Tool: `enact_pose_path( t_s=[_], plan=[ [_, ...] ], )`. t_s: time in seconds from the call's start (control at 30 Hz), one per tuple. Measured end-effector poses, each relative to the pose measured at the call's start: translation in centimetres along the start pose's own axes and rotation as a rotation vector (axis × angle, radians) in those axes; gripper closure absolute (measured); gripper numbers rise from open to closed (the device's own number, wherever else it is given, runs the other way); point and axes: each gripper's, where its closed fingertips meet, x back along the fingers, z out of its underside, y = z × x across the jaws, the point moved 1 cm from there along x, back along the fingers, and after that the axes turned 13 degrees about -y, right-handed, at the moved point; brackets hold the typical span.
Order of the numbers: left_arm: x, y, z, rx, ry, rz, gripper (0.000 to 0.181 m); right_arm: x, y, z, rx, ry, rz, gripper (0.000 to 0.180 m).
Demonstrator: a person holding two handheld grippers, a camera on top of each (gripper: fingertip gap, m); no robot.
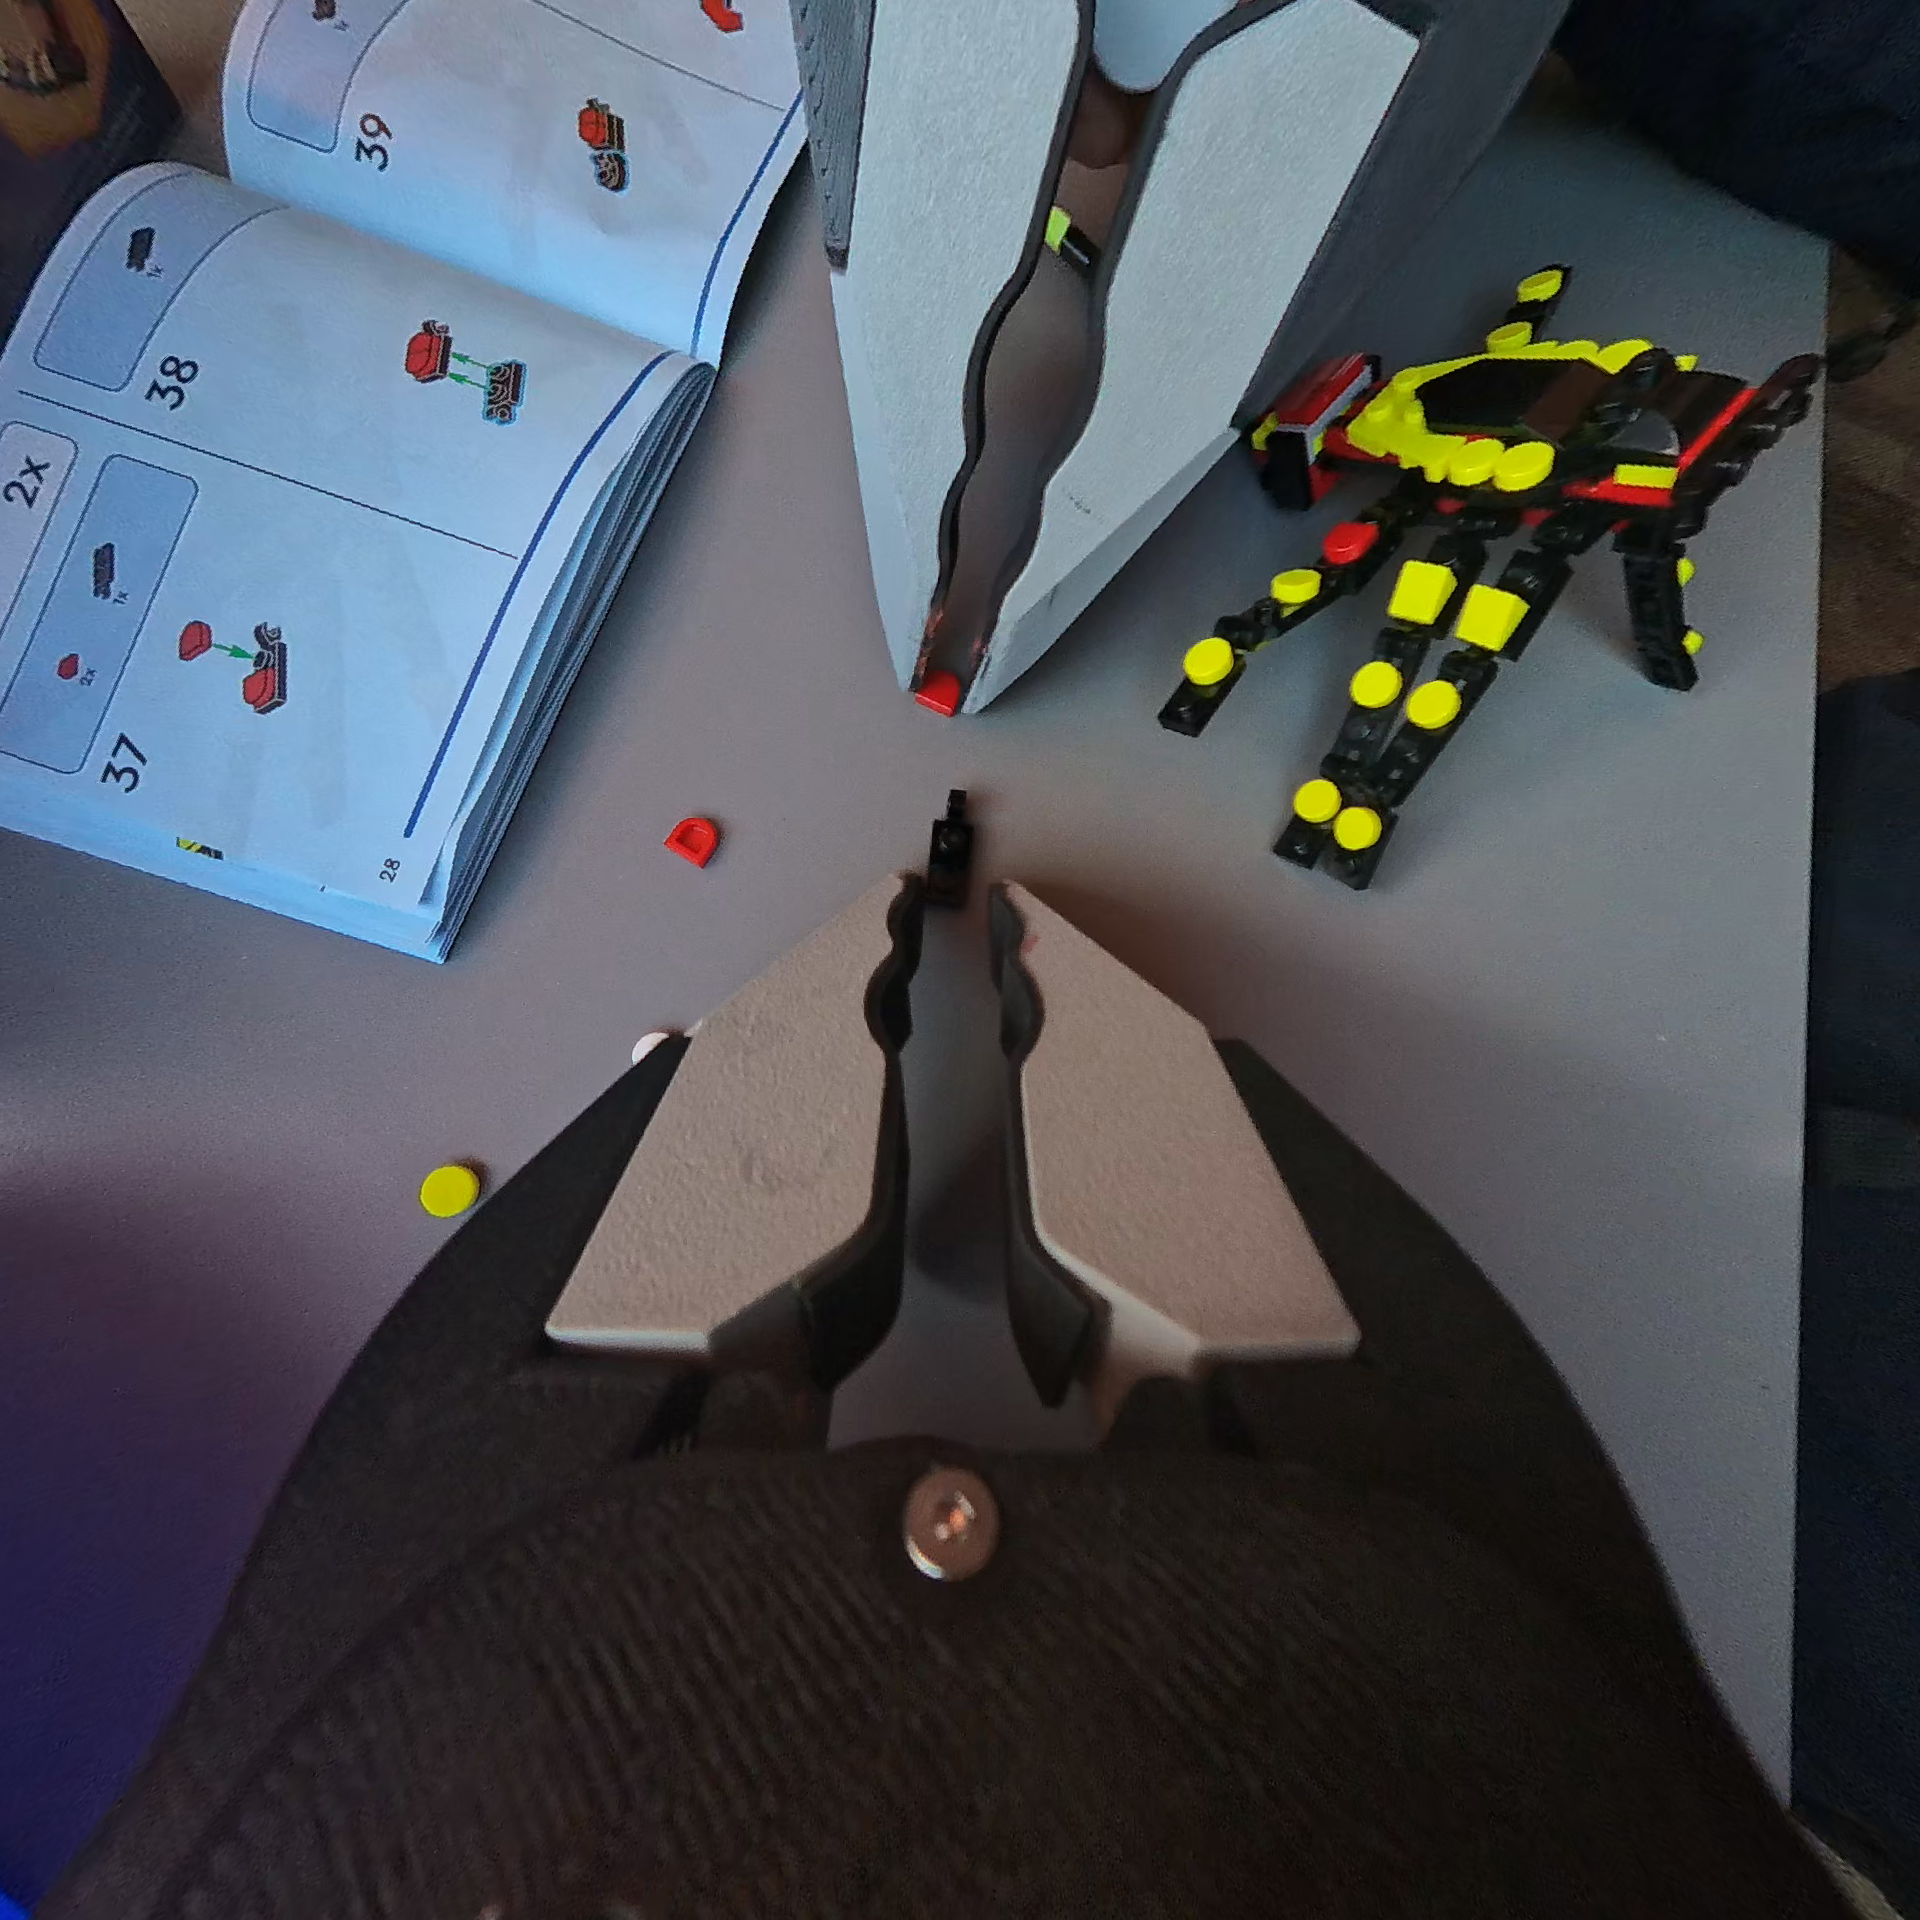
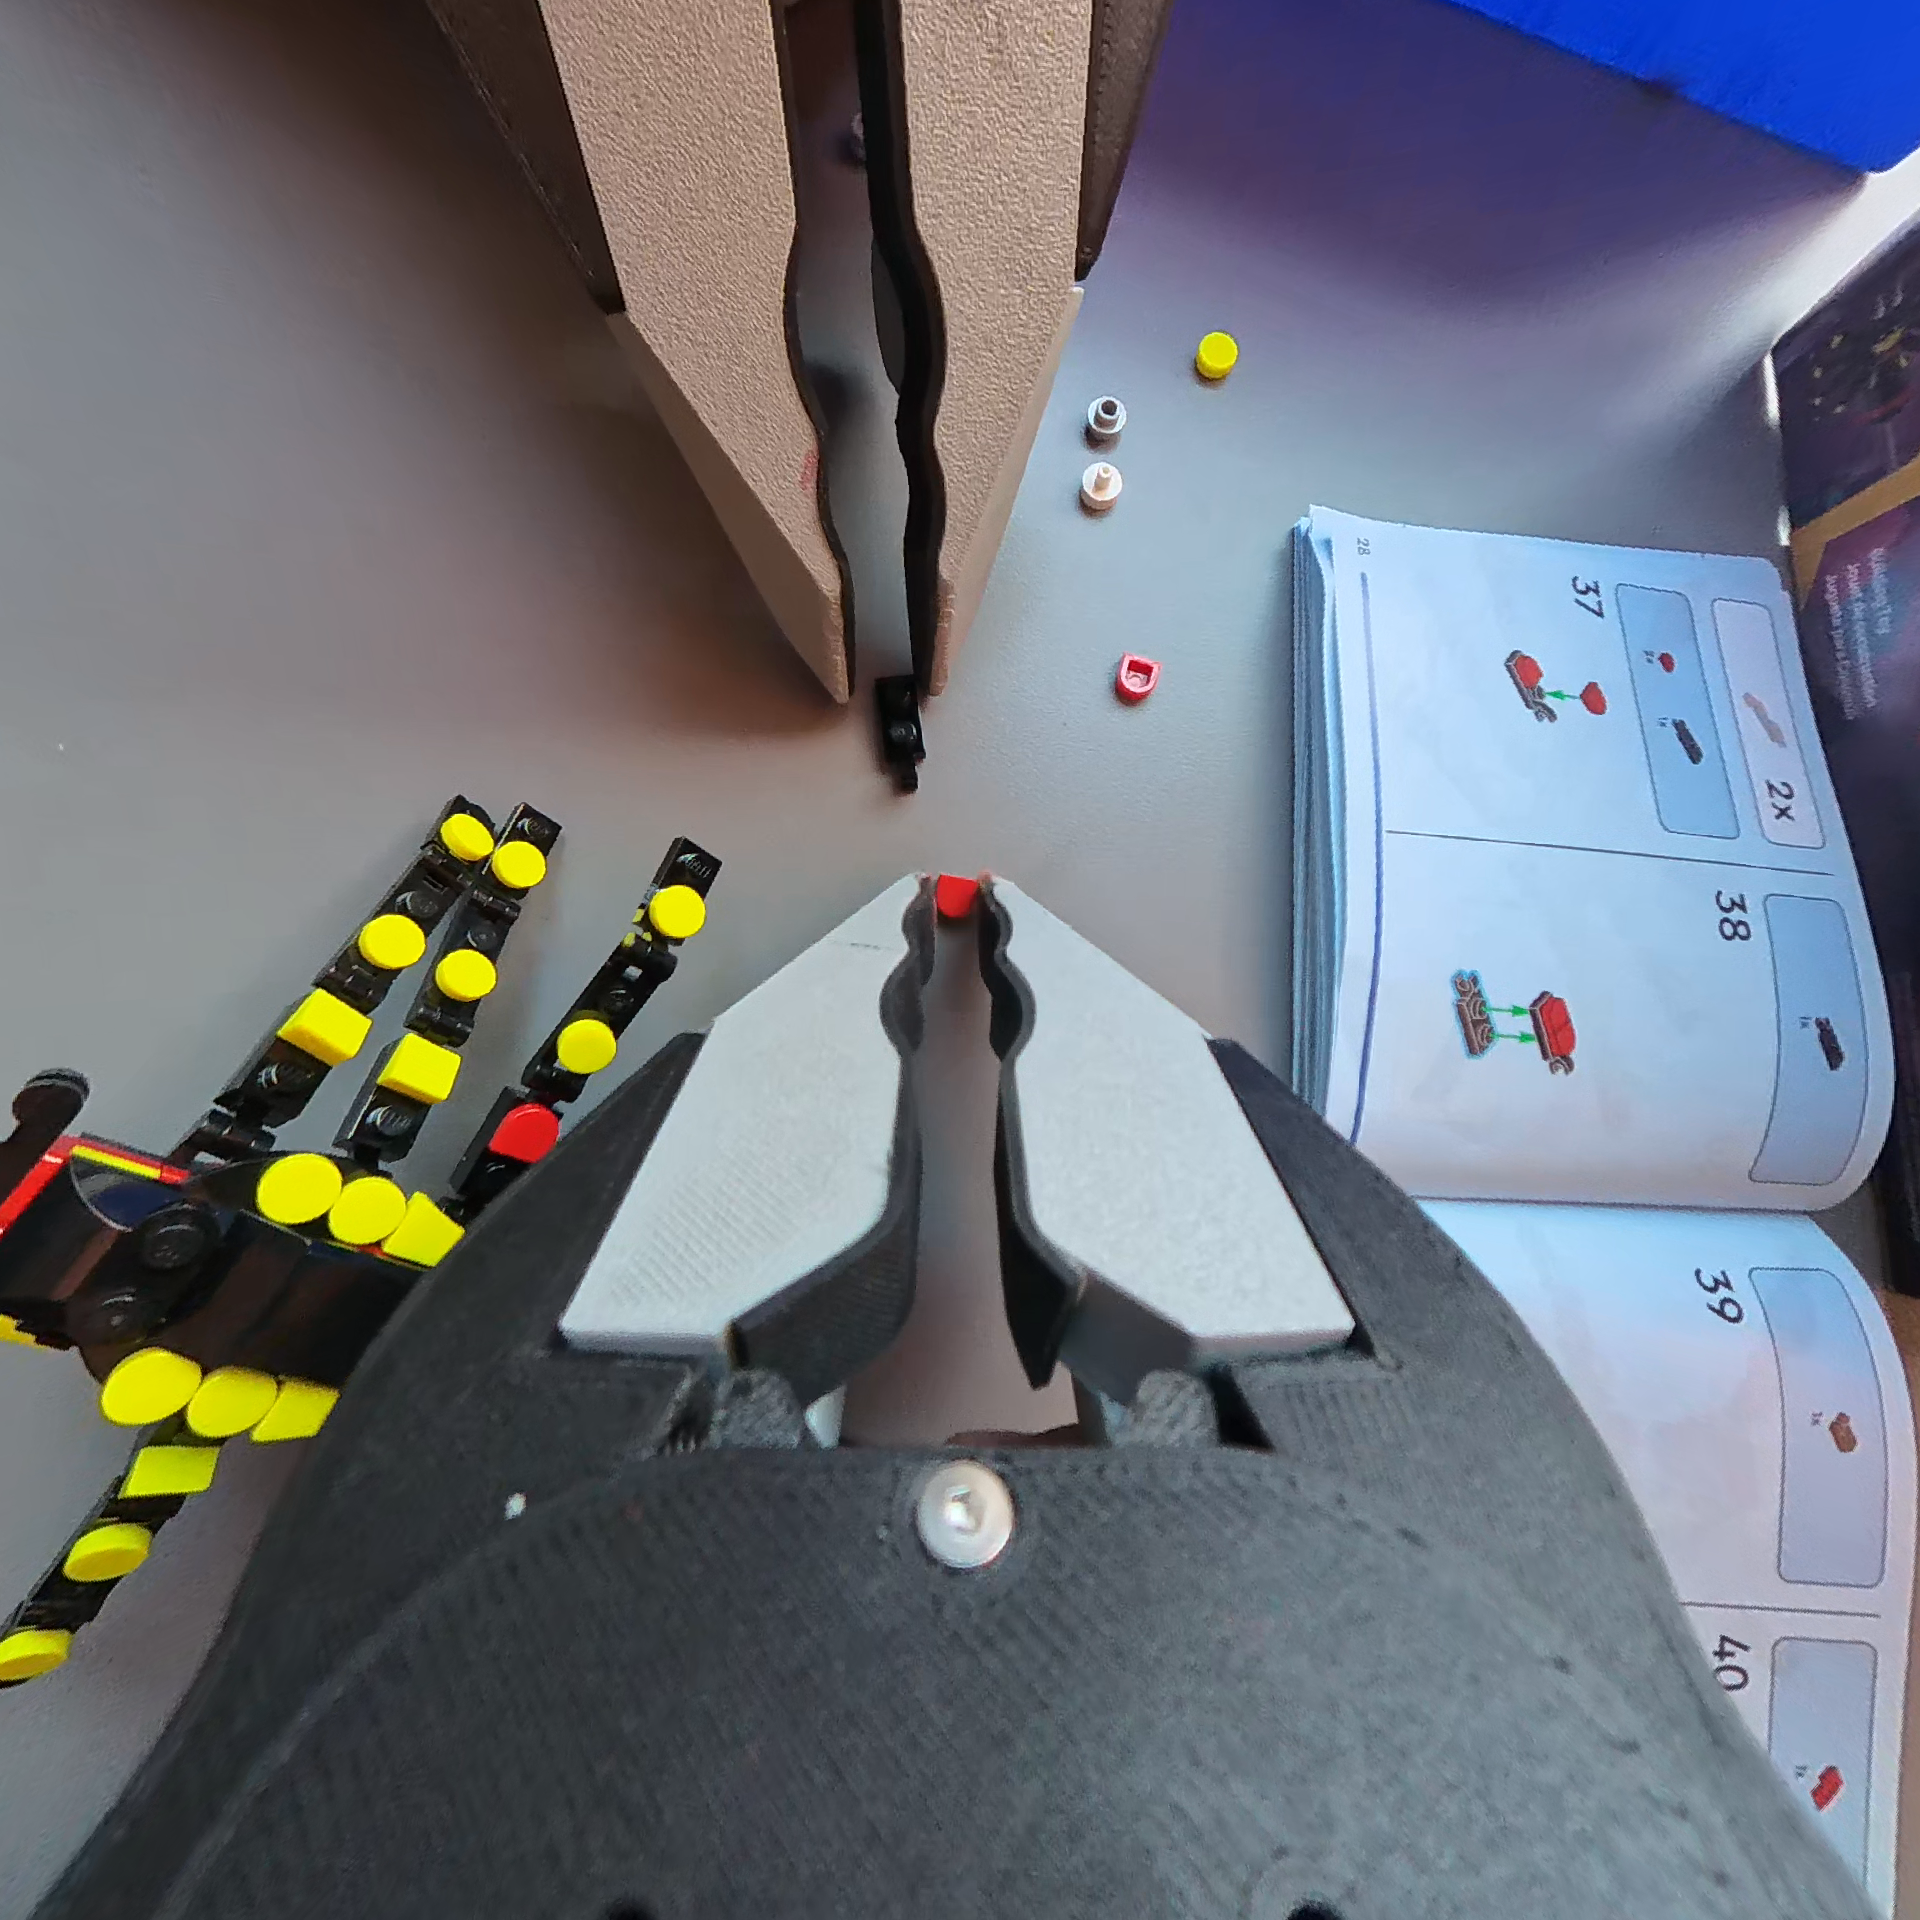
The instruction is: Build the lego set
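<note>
My left gripper (image 1: 954, 891) is shut on a small black clip piece (image 1: 950, 840) that sticks out past its tips, low over the grey table (image 1: 1403, 1091). My right gripper (image 2: 956, 883) is shut on a small red piece (image 2: 956, 897). The two grippers face each other tip to tip with a short gap between the pieces. The right gripper (image 1: 948, 681) with the red piece (image 1: 940, 694) also shows in the left wrist view, and the left gripper (image 2: 896, 681) with the black piece (image 2: 902, 732) in the right wrist view. The black, yellow and red lego model (image 1: 1507, 468) (image 2: 312, 1143) stands beside them.
An open instruction booklet (image 1: 312, 499) (image 2: 1558, 883) lies on the table. Loose pieces lie near it: a red tile (image 1: 693, 840) (image 2: 1136, 677), a yellow round tile (image 1: 449, 1190) (image 2: 1216, 355), a grey stud (image 2: 1108, 416) and a tan stud (image 2: 1100, 486). A dark box (image 2: 1860, 520) stands behind the booklet. Both grippers' tips are close together, under 4 cm apart.
</note>
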Motion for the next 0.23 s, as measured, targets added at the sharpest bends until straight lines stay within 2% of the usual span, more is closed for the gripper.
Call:
enact_pose_path(
  t_s=[0.03, 0.23],
  plan=[
    [-0.01, 0.00, 0.00, -0.001, 0.000, 0.000, 0.171, -0.02, -0.01, 0.01, 0.001, 0.001, 0.000, 0.175],
    [0.00, 0.02, 0.00, -0.009, 0.000, 0.000, 0.171, -0.05, 0.03, -0.09, 0.021, -0.003, -0.001, 0.175]
  ],
)
